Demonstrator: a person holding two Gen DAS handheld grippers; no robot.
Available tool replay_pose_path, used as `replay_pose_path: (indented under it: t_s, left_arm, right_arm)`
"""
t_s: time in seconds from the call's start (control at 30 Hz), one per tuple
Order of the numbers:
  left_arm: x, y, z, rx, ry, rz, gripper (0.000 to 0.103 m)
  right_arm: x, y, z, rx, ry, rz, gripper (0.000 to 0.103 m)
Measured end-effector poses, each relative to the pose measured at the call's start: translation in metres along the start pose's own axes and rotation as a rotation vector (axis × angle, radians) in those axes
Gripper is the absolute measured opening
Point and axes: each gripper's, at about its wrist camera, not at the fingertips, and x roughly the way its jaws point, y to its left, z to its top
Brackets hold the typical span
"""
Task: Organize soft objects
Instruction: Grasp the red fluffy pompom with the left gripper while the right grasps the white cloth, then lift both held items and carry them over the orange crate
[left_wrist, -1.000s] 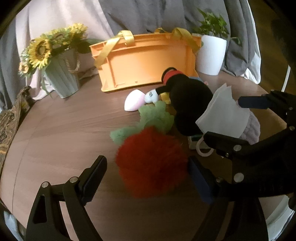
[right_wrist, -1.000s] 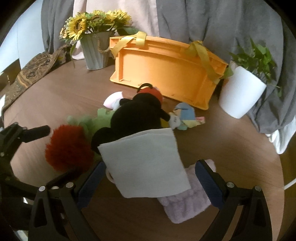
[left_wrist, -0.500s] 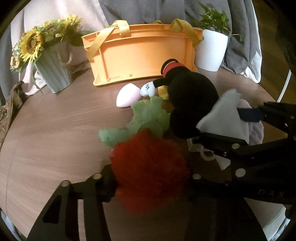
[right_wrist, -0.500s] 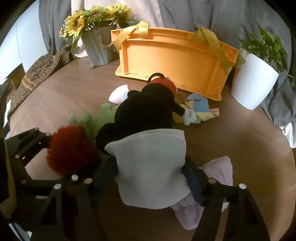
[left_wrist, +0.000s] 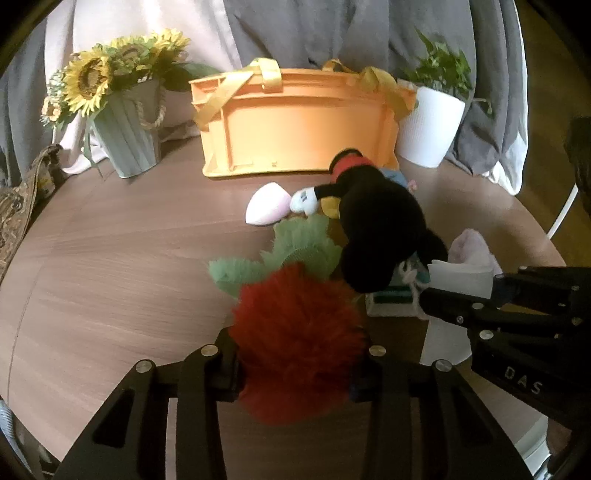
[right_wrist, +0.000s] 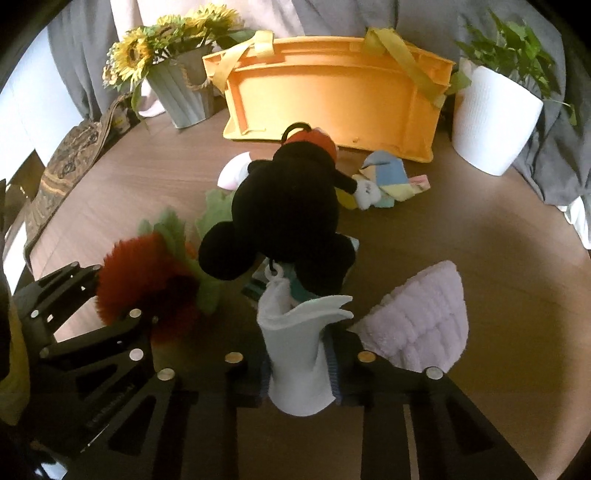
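A red fluffy plush (left_wrist: 295, 332) with green leaves (left_wrist: 303, 251) lies on the round wooden table (left_wrist: 110, 258). My left gripper (left_wrist: 295, 369) is shut on it, pads sunk into the fur. The jaws of my right gripper (right_wrist: 297, 373) are closing on a white face mask (right_wrist: 295, 350), which stands crumpled between the pads. A black mouse plush (right_wrist: 288, 206) lies just beyond both. A lilac towel (right_wrist: 417, 317) sits right of the mask. A pink-white soft egg (left_wrist: 267, 208) and a pastel patchwork toy (right_wrist: 388, 177) lie in front of the orange basket (left_wrist: 295, 122).
A sunflower vase (left_wrist: 125, 140) stands left of the basket and a white plant pot (left_wrist: 430, 125) right of it. A patterned bag (left_wrist: 14, 206) hangs at the table's left edge. Grey and pink cloth drapes behind.
Both grippers went from wide open to closed: the left on the red plush, the right on the mask, which folded up from flat. Neither hand shifted much.
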Motion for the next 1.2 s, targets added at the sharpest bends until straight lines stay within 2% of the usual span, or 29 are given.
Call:
replay_pose_path:
  t_s: [0.07, 0.23, 0.7, 0.9, 1.2]
  left_arm:
    - [-0.005, 0.001, 0.003, -0.006, -0.009, 0.001, 0.038]
    - [-0.018, 0.004, 0.011, -0.014, -0.038, 0.007, 0.038]
    - [-0.060, 0.008, 0.052, -0.044, -0.135, -0.016, 0.038]
    - [-0.071, 0.010, 0.077, -0.043, -0.183, -0.036, 0.038]
    - [-0.083, 0.012, 0.118, -0.017, -0.279, -0.017, 0.038]
  right_arm:
    - [-0.003, 0.000, 0.002, 0.006, -0.009, -0.001, 0.017]
    - [-0.013, 0.003, 0.008, 0.022, -0.040, 0.014, 0.013]
    - [-0.054, 0.010, 0.032, 0.046, -0.152, 0.044, 0.013]
    - [-0.070, 0.009, 0.049, 0.058, -0.220, 0.045, 0.013]
    - [-0.094, 0.002, 0.086, 0.084, -0.333, 0.028, 0.013]
